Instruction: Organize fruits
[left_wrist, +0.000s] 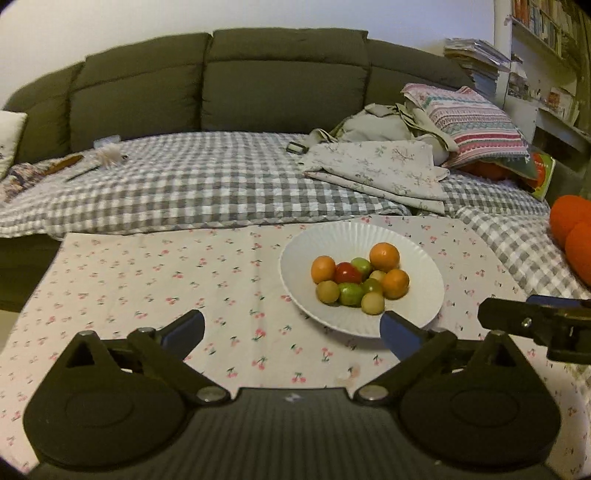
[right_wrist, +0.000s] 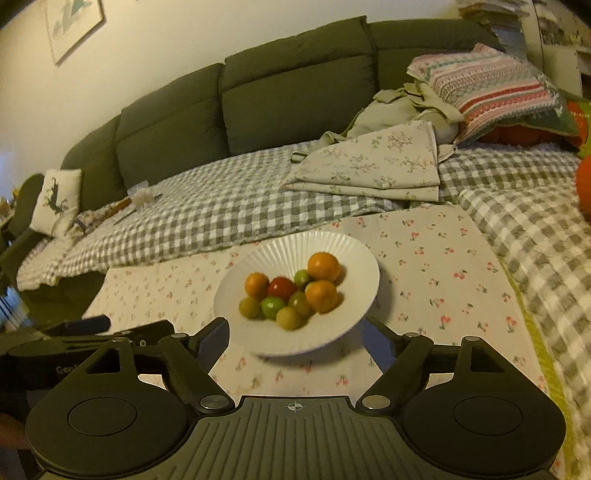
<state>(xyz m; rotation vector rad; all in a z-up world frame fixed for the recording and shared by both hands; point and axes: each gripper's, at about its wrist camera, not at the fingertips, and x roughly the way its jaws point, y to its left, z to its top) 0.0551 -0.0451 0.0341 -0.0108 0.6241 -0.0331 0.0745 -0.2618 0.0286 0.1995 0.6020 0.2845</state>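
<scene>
A white fluted plate (left_wrist: 421, 295) (right_wrist: 343, 254) stands on a cherry-print cloth (left_wrist: 147, 280) (right_wrist: 436, 258). It holds three oranges (left_wrist: 384, 256) (right_wrist: 324, 266), a red fruit (left_wrist: 347, 274) (right_wrist: 281, 288) and several small green and yellow fruits (left_wrist: 350, 294) (right_wrist: 272, 306). My left gripper (left_wrist: 291, 330) is open and empty, low over the cloth, left of and nearer than the plate. My right gripper (right_wrist: 295, 338) is open and empty, its fingers either side of the plate's near rim. Part of the right gripper shows at the right edge of the left wrist view (left_wrist: 535, 325).
Behind the cloth is a grey checked blanket (left_wrist: 207, 184) (right_wrist: 229, 206) on a dark green sofa (left_wrist: 221, 81) (right_wrist: 295, 85). Folded floral fabric (left_wrist: 384, 166) (right_wrist: 376, 162), a striped pillow (left_wrist: 476, 122) (right_wrist: 491, 85) and orange cushions (left_wrist: 572, 236) lie at the right.
</scene>
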